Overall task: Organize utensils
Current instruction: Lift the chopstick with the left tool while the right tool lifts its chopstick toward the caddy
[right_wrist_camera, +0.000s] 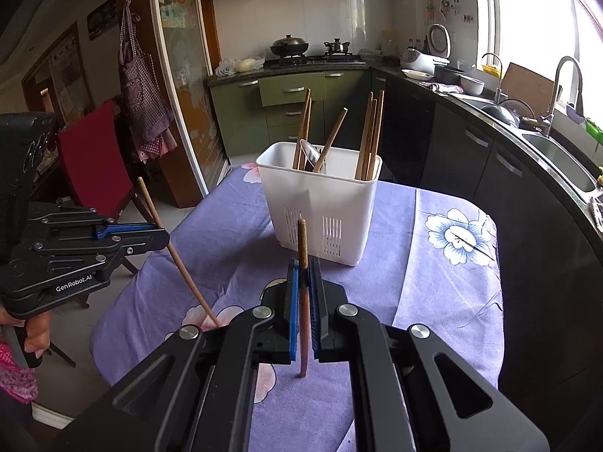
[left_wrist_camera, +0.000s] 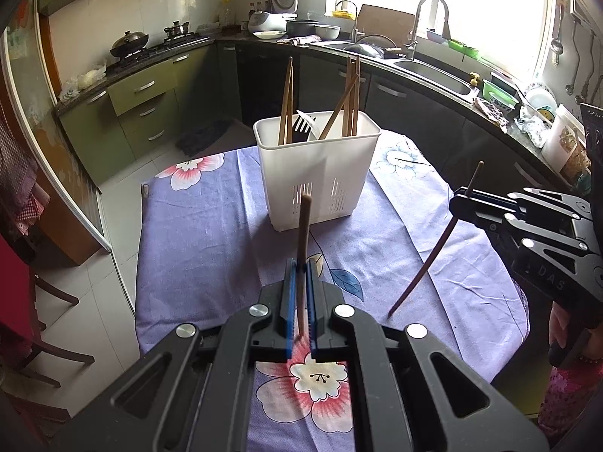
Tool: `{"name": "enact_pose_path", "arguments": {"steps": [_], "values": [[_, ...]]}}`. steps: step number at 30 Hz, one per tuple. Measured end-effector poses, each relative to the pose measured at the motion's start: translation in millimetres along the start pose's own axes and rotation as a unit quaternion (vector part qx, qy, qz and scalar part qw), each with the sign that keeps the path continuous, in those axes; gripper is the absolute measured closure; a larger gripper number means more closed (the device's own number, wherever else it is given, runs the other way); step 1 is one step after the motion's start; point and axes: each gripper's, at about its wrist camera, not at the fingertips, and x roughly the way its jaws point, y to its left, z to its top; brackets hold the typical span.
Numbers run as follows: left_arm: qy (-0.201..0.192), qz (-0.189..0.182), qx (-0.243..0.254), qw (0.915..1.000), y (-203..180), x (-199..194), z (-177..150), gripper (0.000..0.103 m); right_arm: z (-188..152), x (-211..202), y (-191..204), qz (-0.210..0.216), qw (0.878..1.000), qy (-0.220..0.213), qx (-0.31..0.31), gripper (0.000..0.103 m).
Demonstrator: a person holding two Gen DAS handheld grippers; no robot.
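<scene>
Kitchen cabinets and a dark counter with a sink (left_wrist_camera: 433, 71) ran round the back of the scene, and a stove with a wok (right_wrist_camera: 289, 46) stood farther off. Nearer the cameras a worktop under a purple floral cloth (left_wrist_camera: 196, 233) carried a white caddy (left_wrist_camera: 316, 173), slotted low on its front wall. Several wooden chopsticks (left_wrist_camera: 348, 98) leaned upright inside it, some toward the left end and more toward the right, beside a dark slotted utensil (left_wrist_camera: 301, 128) whose kind could not be told.

The left hand-held gripper (left_wrist_camera: 300, 263) had its blue-padded jaws pinched tight on a single light chopstick (left_wrist_camera: 303, 233). That stick stood nearly upright in the left wrist view, its top rising in front of the caddy's lower wall and its lower end hanging clear above the cloth. From the right wrist view it slanted, with its lower tip over a pink flower on the cloth.

The right hand-held gripper (right_wrist_camera: 303, 263) was likewise clamped closed on a darker chopstick (right_wrist_camera: 302, 241), held close to upright, its blunt top showing against the caddy's front. Seen from the left wrist view, this chopstick slanted down toward the cloth, its tip just above the fabric.

Both grippers sat short of the caddy, apart from it and from each other.
</scene>
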Motion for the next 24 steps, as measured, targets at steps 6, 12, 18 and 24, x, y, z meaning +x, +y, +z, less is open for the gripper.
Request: {"name": "enact_pose_path", "arguments": {"steps": [6,12,18,24], "values": [[-0.005,-0.003,0.004,1.0,-3,-6,11,0.098,14,-11,2,0.0,1.0,-0.014,-0.003,0.097],[-0.015,-0.002,0.012,0.9998,-10,-19,32,0.098,42,-28,2,0.002,1.0,-0.029,-0.009,0.097],[-0.037,-0.004,0.017,0.9992,-10,-41,65,0.098,79,-46,3,-0.003,0.999,-0.048,-0.018,0.097],[-0.069,0.001,0.02,0.9974,-7,-65,109,0.098,126,-61,-4,-0.008,0.997,-0.076,-0.019,0.097]]}}
